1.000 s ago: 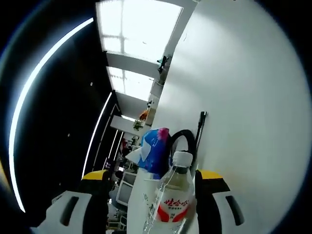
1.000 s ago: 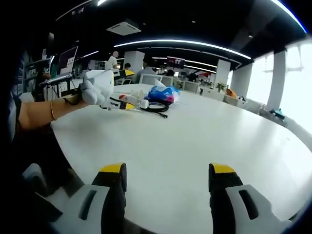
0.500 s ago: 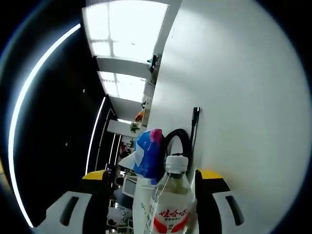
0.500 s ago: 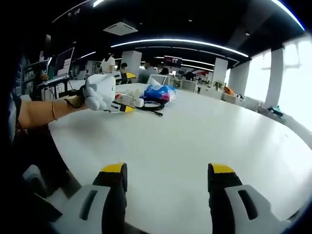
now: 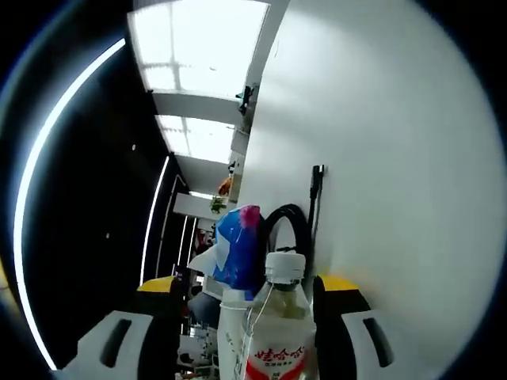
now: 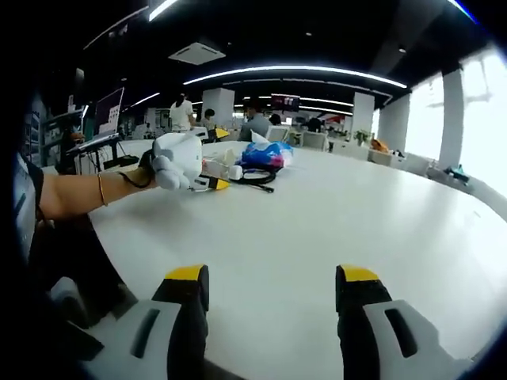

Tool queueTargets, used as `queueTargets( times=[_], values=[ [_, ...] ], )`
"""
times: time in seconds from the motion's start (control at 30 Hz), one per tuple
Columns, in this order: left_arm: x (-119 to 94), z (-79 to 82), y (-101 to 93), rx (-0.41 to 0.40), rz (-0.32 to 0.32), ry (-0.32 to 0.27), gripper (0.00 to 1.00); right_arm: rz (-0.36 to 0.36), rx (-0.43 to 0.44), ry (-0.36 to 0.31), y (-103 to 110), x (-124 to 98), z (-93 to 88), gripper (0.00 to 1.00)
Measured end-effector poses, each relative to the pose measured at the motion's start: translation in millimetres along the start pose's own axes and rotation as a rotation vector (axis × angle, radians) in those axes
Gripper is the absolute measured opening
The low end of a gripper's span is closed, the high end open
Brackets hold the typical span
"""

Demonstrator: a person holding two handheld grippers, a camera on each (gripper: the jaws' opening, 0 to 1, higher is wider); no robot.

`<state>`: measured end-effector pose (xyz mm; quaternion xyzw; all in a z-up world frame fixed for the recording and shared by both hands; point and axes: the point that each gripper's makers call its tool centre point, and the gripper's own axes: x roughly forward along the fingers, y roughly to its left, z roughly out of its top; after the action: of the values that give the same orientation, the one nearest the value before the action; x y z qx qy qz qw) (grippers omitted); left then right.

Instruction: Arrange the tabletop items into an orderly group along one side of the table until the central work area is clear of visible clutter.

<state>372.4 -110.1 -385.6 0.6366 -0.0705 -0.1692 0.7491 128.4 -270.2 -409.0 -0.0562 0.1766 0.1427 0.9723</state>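
Note:
A clear water bottle [image 5: 277, 332] with a white cap and red label sits between the wide-apart jaws of my left gripper [image 5: 249, 286], cap pointing away from the camera. A white container [image 5: 231, 336] is beside it. Just past them are a blue plastic bag [image 5: 240, 247] and a coiled black cable [image 5: 289, 223] on the white table [image 5: 396, 198]. In the right gripper view, a white-gloved hand [image 6: 178, 158] holds the left gripper [image 6: 210, 184] next to the blue bag [image 6: 265, 154] and the cable [image 6: 255, 179]. My right gripper [image 6: 273, 285] is open over bare table [image 6: 356, 222].
Desks, monitors [image 6: 107, 107] and people [image 6: 182, 112] stand beyond the table's far edge. Large windows [image 6: 475, 119] are on the right. The items sit together near the far left edge of the table. A person's forearm [image 6: 87, 194] crosses the left edge.
My left gripper has moved forward, so the bottle sits deeper between its jaws and straighter in the view. The right gripper stays open over the table.

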Motion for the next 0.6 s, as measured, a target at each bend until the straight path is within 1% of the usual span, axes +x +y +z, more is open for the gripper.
queueTargets(
  times=[0.07, 0.2, 0.3, 0.37, 0.43, 0.57, 0.6],
  values=[
    [2, -0.2, 0.5, 0.009, 0.011, 0.003, 0.65, 0.003, 0.003, -0.002, 0, 0, 0.2, 0.62],
    [3, -0.9, -0.2, 0.044, 0.005, 0.016, 0.61, -0.01, 0.001, 0.004, -5, -2, -1.1, 0.61],
    [4, 1.3, -0.4, 0.082, 0.011, 0.018, 0.6, -0.008, 0.01, 0.001, -6, -3, -1.1, 0.61],
    [4, 3.8, -1.3, 0.132, 0.009, 0.022, 0.59, -0.009, 0.013, 0.003, -7, -3, -1.9, 0.61],
    [5, 6.9, -5.1, 0.199, -0.005, 0.027, 0.57, -0.012, 0.015, 0.008, -8, -3, -3.4, 0.61],
    [5, 8.3, -9.5, 0.229, -0.024, 0.024, 0.49, -0.001, 0.036, 0.004, -7, -3, -5.6, 0.61],
    [5, 8.0, -10.7, 0.231, -0.032, 0.027, 0.46, 0.004, 0.044, 0.001, -7, -2, -5.9, 0.6]
  ],
)
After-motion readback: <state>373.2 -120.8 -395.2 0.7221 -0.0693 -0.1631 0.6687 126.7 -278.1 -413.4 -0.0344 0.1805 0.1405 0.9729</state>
